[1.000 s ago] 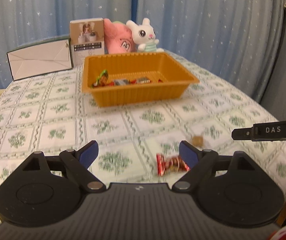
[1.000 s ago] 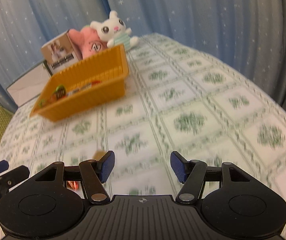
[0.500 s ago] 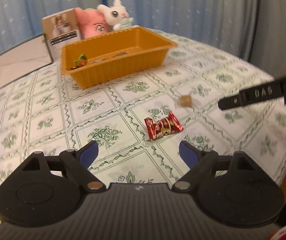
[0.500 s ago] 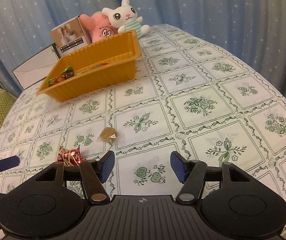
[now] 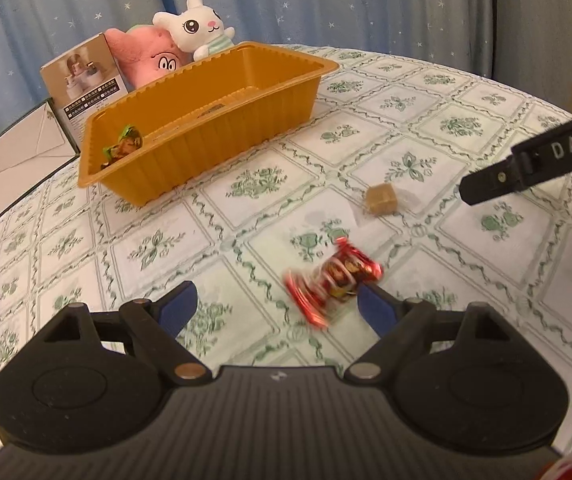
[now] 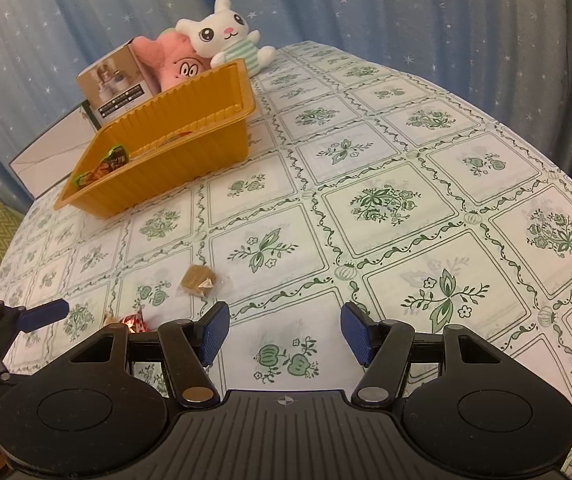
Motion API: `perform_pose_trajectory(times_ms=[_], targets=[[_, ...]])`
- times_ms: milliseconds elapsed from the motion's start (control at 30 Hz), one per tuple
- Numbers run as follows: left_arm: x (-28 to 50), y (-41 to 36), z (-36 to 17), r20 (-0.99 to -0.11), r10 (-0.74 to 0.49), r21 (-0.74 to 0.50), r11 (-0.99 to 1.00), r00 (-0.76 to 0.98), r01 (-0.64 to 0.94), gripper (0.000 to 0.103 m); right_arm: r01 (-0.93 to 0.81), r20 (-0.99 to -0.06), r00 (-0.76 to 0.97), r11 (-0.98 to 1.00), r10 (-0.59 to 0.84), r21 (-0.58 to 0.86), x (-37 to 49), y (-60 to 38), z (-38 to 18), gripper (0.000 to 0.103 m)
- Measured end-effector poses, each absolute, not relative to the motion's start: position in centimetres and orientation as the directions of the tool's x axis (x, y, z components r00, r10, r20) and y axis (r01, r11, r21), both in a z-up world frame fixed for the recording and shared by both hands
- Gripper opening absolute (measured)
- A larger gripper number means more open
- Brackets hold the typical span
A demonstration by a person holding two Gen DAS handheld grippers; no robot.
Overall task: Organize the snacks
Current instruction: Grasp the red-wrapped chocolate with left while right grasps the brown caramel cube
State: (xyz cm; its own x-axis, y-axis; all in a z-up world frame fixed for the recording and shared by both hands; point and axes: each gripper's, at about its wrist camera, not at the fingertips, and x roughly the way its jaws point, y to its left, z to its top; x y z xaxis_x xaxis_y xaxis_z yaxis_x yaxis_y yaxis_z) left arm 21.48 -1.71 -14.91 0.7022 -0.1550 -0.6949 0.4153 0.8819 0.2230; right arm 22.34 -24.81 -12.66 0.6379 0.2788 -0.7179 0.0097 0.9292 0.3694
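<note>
Blue star-dotted curtains [image 6: 405, 8] hang behind a table [image 6: 385, 200] under a green-flowered cloth. Toward the back we see an orange tray [image 5: 214, 148] with a green-wrapped snack [image 5: 124, 146] at its near-left end and more wrappers barely showing past the wall. Behind the tray stand a small box [image 5: 86, 84], a pink plush [image 5: 146, 56] and a white bunny [image 5: 194, 28], with an envelope-like card [image 5: 10, 172] leaning at the left. On the cloth in front lie two loose pieces: a red candy [image 5: 333, 280], blurred, and a tan cube candy [image 5: 381, 199] farther on. Our left gripper [image 5: 276, 304] has its jaws wide apart and nothing pinched; the red candy lies just ahead of its right finger, and whether pad and wrapper touch we cannot tell. Our right gripper [image 6: 284, 334] hangs over bare cloth with jaws apart and nothing between them; the cube candy [image 6: 198, 280] sits just beyond its left finger, clear of it. From that view the red candy [image 6: 136, 322] peeks out at the lower left, beside the left gripper's blue fingertip [image 6: 46, 316].
</note>
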Motion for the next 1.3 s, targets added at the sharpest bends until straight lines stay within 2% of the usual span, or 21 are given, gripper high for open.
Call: perform_pose_trajectory(times_ms=[133,200,433,533,600,633,1133,1300], targets=[[22.6,-1.8,-15.0,-0.693,-0.165,0.202,0.890,0.702,0.409,0.087,0.024,-0.716,0.642,0.926,0.274,0.377,22.6,-24.9,-12.7,0.062],[22.9,-1.7,-15.0,-0.698,-0.176,0.173,0.899,0.695,0.402,0.084,0.028,-0.715,0.644,0.925,0.273,0.379,22.8,-24.9,-12.8,0.062],[22.8,-1.8,-14.7,-0.716,-0.248,0.046,0.916,0.653,0.399,0.042,0.026,-0.713,0.644,0.923,0.278,0.383,23.0,-24.5,-12.8,0.062],[22.7,-1.6,-14.7,-0.720,-0.265,-0.004,0.926,0.641,0.378,0.033,0.022,-0.712,0.644,0.924,0.279,0.382,23.0,-24.4,-12.8,0.062],[22.5,-1.9,-14.6,-0.719,-0.274,-0.007,0.922,0.638,0.387,0.022,0.018,-0.713,0.644,0.926,0.278,0.377,22.9,-24.3,-12.8,0.062],[22.4,-2.0,-14.5,-0.720,-0.274,-0.007,0.922,0.638,0.388,0.020,0.016,-0.713,0.645,0.927,0.276,0.374,22.9,-24.2,-12.8,0.062],[22.2,2.1,-12.4,-0.672,-0.201,-0.070,0.975,0.713,0.209,0.019,-0.159,-0.689,0.635,0.932,0.350,0.326,23.7,-20.6,-12.9,0.062],[22.5,3.2,-12.1,-0.669,-0.194,-0.093,0.980,0.717,0.178,0.019,-0.265,-0.694,0.637,0.941,0.335,0.211,24.8,-18.3,-13.2,0.062]])
